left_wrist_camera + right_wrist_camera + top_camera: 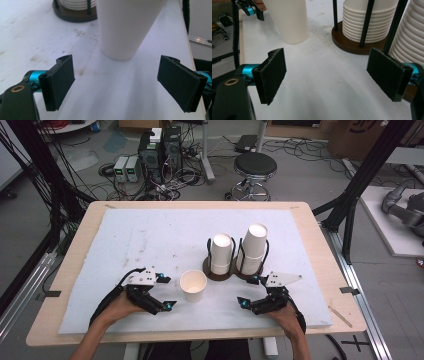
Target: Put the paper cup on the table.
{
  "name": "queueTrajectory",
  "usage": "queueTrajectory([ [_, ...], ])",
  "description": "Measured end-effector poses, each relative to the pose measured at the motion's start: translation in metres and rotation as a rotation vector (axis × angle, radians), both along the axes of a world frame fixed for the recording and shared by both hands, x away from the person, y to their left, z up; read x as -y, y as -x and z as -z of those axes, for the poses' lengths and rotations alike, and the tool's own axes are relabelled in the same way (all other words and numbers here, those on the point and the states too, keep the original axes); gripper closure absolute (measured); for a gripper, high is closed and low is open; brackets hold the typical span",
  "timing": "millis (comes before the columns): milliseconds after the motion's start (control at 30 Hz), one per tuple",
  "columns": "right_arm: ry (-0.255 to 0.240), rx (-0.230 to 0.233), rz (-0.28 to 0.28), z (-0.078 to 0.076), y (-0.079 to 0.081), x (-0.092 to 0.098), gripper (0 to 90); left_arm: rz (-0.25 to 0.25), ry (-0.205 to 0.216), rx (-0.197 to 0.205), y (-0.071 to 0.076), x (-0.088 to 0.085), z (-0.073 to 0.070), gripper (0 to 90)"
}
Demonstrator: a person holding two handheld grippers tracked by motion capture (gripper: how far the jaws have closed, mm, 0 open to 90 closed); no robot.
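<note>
1. The single white paper cup point(193, 286) is standing upright on the white foam-covered desk point(150, 235), just in front of the dark brown two-slot cup holder point(220, 271).
2. The left tongs point(167, 292) are sitting spread wide beside the cup, not touching it.
3. The right tongs point(248, 291) are also gaping, pinching nothing, near the holder's stacked white cups point(253, 249).

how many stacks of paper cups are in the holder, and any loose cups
2 stacks, 1 loose cup. The shorter stack sits in the holder's left ring, the taller stack in its right ring. The single paper cup stands upright on the white mat, in front-left of the holder.
</note>
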State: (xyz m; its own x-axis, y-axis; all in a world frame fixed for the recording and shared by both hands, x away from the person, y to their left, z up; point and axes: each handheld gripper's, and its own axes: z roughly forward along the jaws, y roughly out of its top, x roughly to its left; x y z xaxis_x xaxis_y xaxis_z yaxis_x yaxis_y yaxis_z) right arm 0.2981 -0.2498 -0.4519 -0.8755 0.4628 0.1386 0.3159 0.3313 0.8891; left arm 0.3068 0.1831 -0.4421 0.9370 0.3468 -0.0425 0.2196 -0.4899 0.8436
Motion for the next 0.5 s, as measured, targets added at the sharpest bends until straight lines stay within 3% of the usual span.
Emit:
queueTrajectory([
  [500,0.0,-0.012,-0.003,0.0,-0.002,0.0,16.6,-0.104,0.076,0.018,0.013,-0.061,0.001,14.2],
])
